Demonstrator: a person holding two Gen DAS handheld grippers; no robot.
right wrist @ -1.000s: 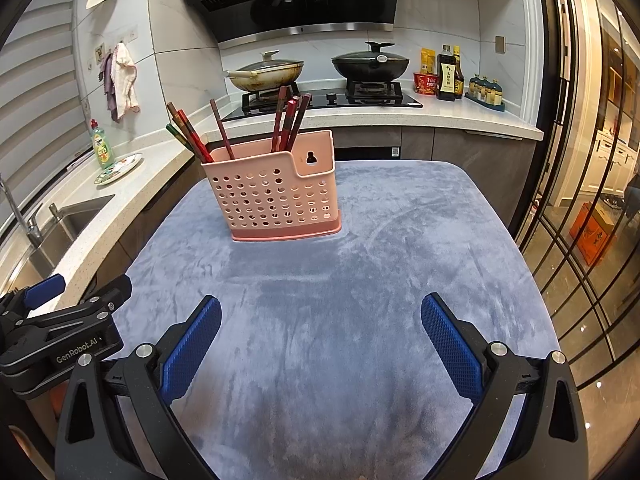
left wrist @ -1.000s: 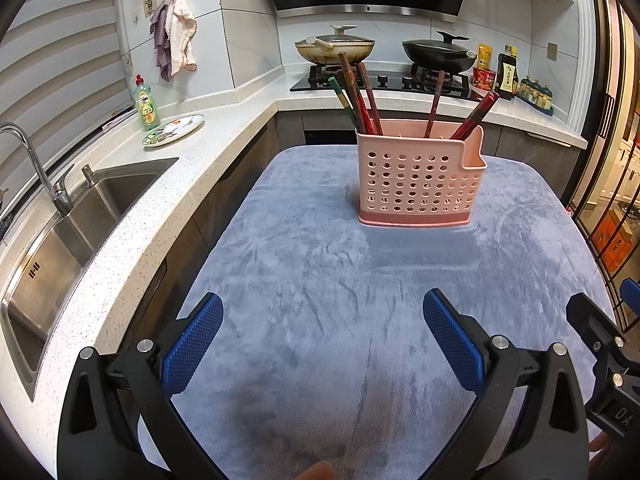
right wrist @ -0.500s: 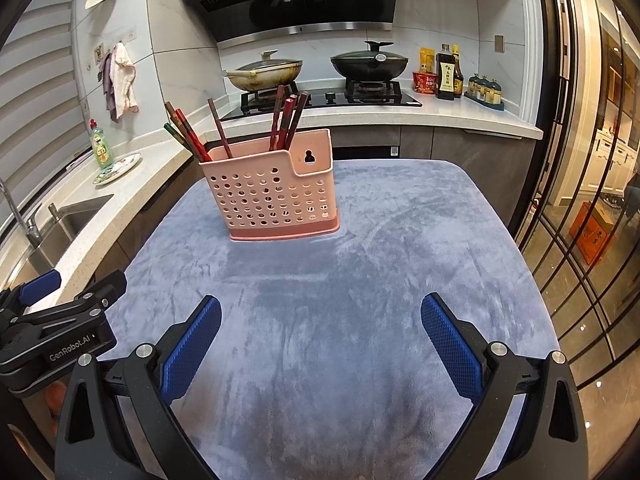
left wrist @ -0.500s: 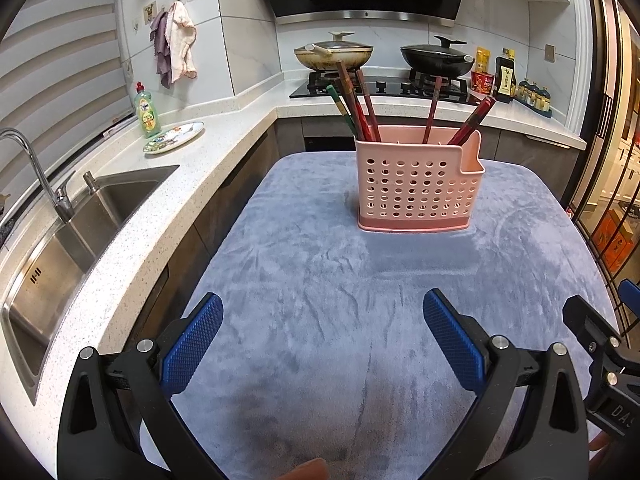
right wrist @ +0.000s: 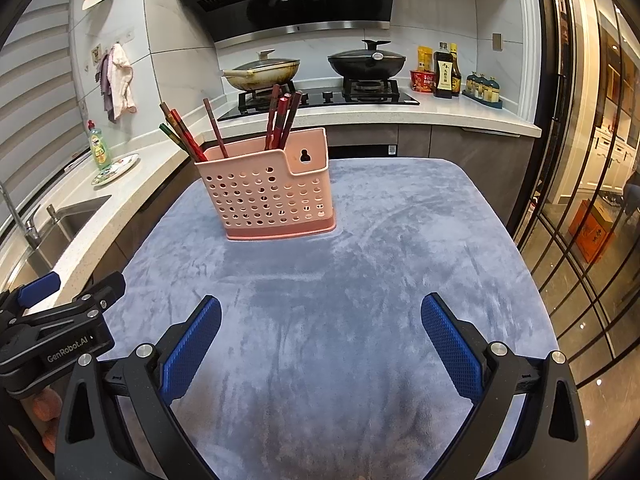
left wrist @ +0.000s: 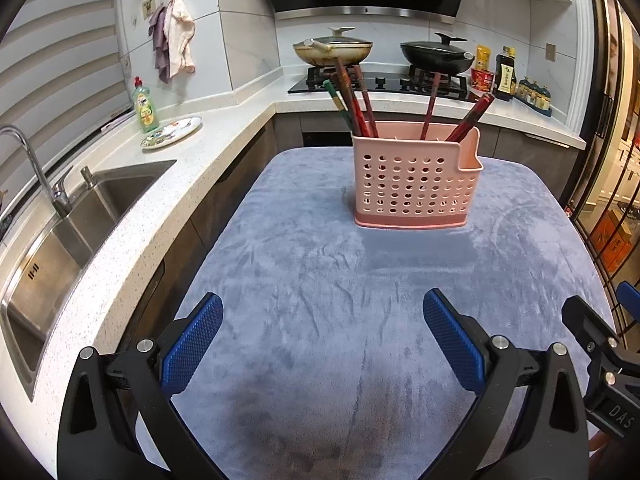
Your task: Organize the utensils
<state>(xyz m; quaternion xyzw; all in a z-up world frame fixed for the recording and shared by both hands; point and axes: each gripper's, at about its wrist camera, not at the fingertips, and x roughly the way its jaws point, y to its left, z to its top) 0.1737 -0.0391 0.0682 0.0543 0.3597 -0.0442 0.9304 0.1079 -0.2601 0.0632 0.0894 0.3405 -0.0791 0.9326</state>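
Holder point(left wrist: 416, 184) nearer; seven chopsticks point(left wrist: 360, 98).

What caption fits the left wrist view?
Open left claw hovering over grey cloth, facing pink caddy holding chopsticks.

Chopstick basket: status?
Both hand-held grippers, left and right, open, empty. Chopsticks upright in pink basket. Cloth between bare.

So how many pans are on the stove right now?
2: a lidded tan pan on the left burner, and a lidded black wok on the right burner. None appear hidden.
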